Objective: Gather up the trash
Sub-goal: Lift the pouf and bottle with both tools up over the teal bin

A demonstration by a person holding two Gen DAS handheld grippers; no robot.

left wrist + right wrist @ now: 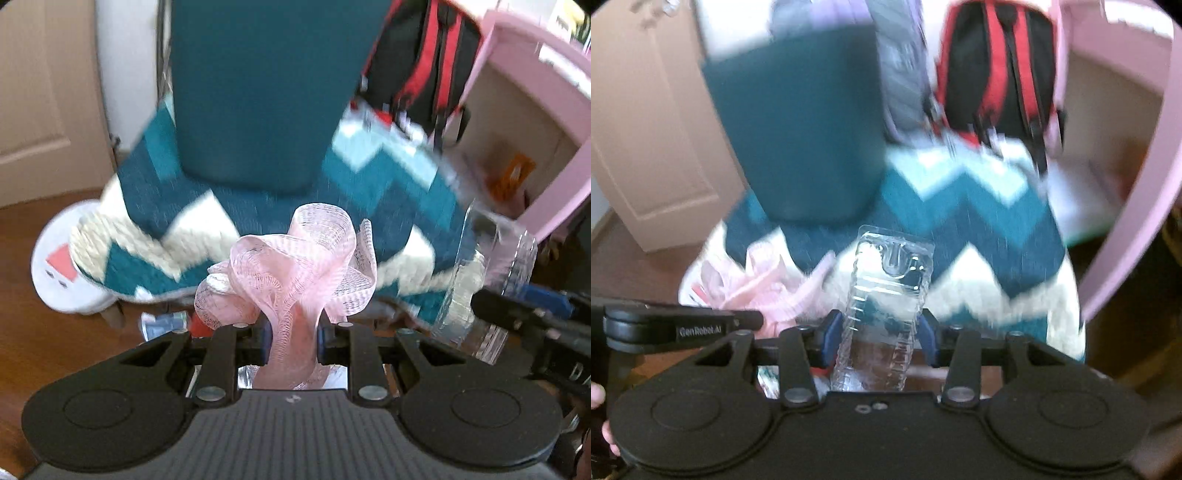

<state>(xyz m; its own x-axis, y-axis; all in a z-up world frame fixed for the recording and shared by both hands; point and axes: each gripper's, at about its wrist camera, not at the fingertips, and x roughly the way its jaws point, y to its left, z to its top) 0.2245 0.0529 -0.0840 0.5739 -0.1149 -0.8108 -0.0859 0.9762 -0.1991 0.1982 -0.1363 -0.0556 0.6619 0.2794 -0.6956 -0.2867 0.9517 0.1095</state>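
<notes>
Between the blue pads of the left gripper (291, 341), pinching a wad of pink mesh netting (291, 266), jaws nearly closed on its gathered stem, ruffles fanning out above the fingertips. Over on the right gripper (878, 341), clamping a clear plastic blister pack (886, 295) upright between wider-set jaws, pads pressing both its long edges. Hanging both pieces of trash above a teal, white and cream zigzag rug (369, 192). Standing on the far part of that rug, a tall teal bin (266, 92), with a red and black backpack (997, 70) just beside it to the right and a pink shelf unit (517, 110) further right. Lying on the wood floor (37, 314) under the rug's near edge, a small crumpled wrapper (166, 321), blurred. Showing at the left edge of the right wrist view, fingers (596, 398) wrapping the other handle.
</notes>
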